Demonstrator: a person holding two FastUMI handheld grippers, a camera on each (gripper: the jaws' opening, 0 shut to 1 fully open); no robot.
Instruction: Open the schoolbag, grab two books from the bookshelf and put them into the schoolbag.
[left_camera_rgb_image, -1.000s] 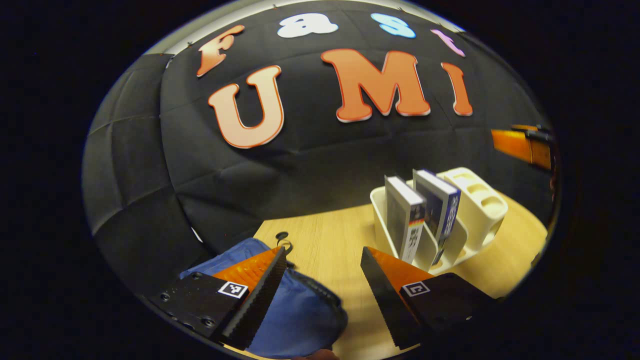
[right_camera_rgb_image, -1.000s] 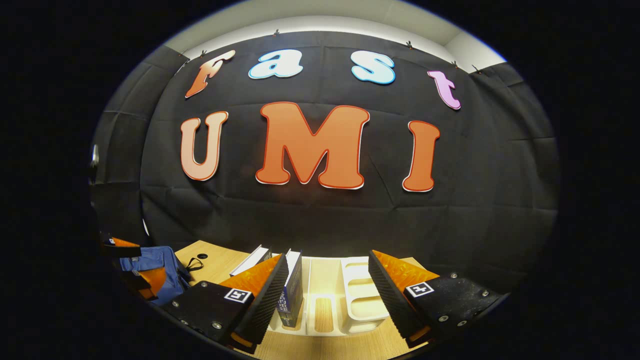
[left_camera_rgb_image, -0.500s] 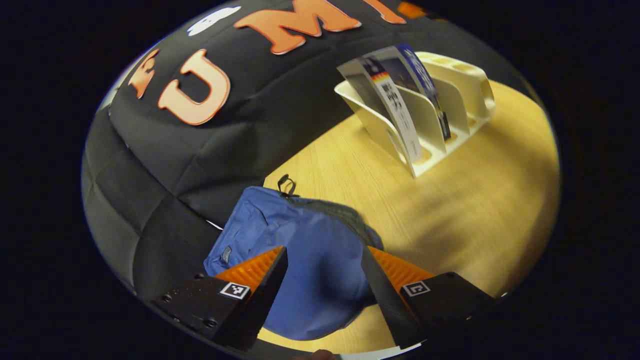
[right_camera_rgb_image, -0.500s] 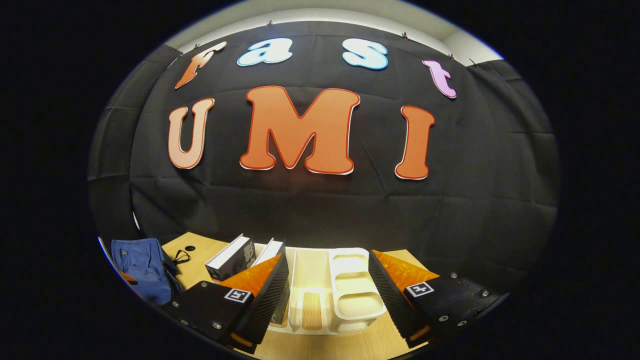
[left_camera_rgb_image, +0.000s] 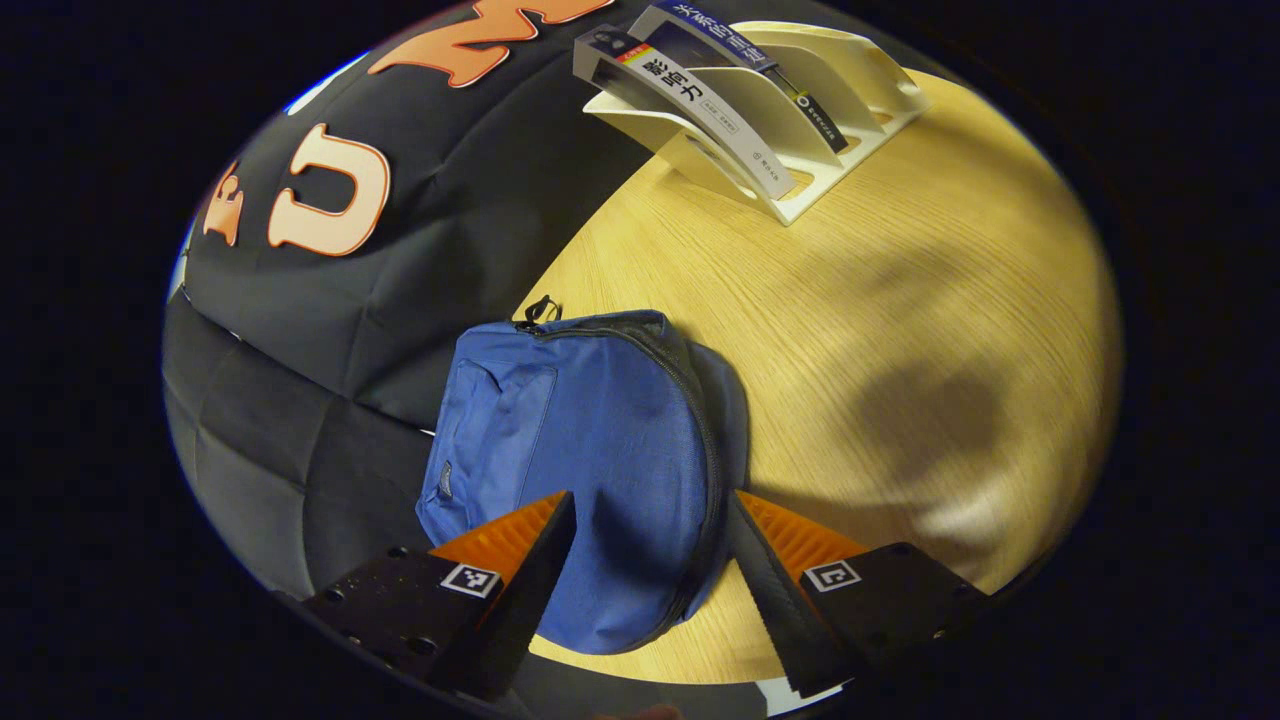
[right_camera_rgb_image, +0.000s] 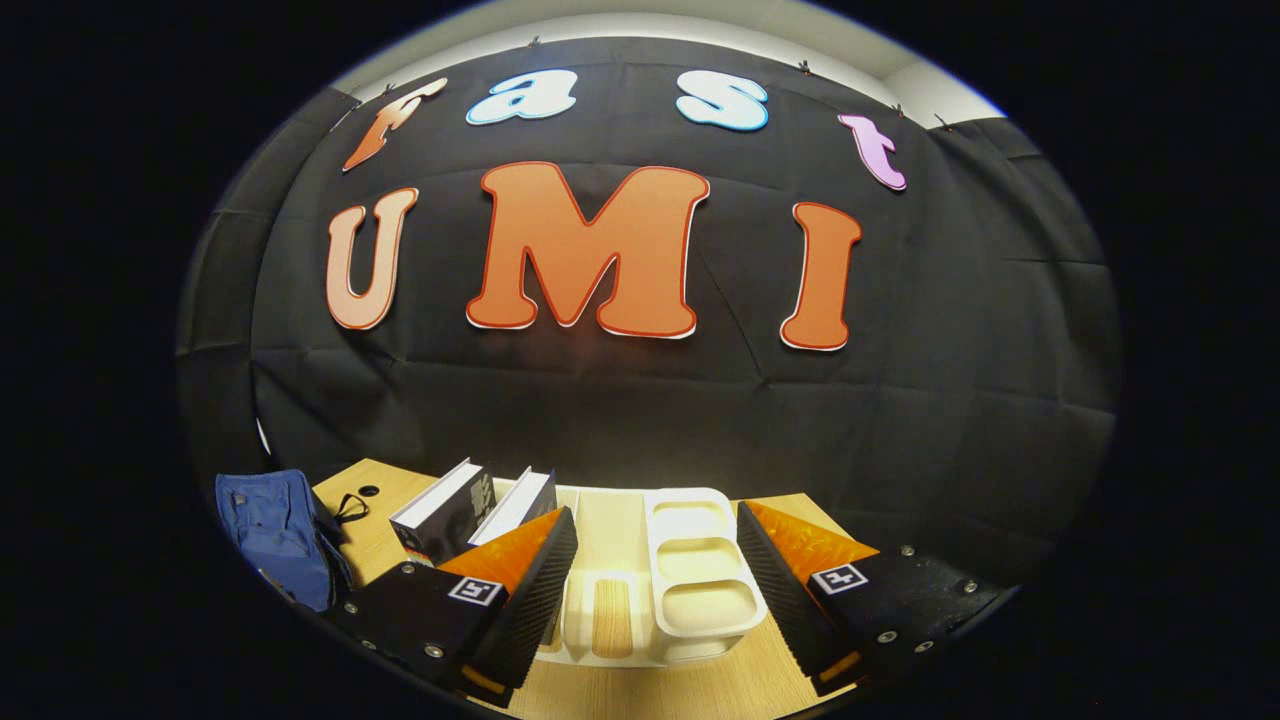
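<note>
Two views: described in turn.
Left gripper view: left gripper (left_camera_rgb_image: 650, 570) held with fingers apart above the blue schoolbag (left_camera_rgb_image: 590, 450), zipped, on the table (left_camera_rgb_image: 900, 330).
Right gripper view: right gripper (right_camera_rgb_image: 655, 590) spread before the bookshelf (right_camera_rgb_image: 690, 570); two books (right_camera_rgb_image: 470, 505) seen just left of it.

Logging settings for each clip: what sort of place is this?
Likely a staged recording booth: black cloth wall behind a wooden table with a blue schoolbag and a white bookshelf holding two books.

The left gripper view looks steeply down, close over the blue schoolbag (left_camera_rgb_image: 590, 450), bookshelf (left_camera_rgb_image: 790, 110) far off. The right gripper view looks level and low across the tabletop (right_camera_rgb_image: 640, 690) at the bookshelf (right_camera_rgb_image: 690, 580). Both share bag and shelf.
</note>
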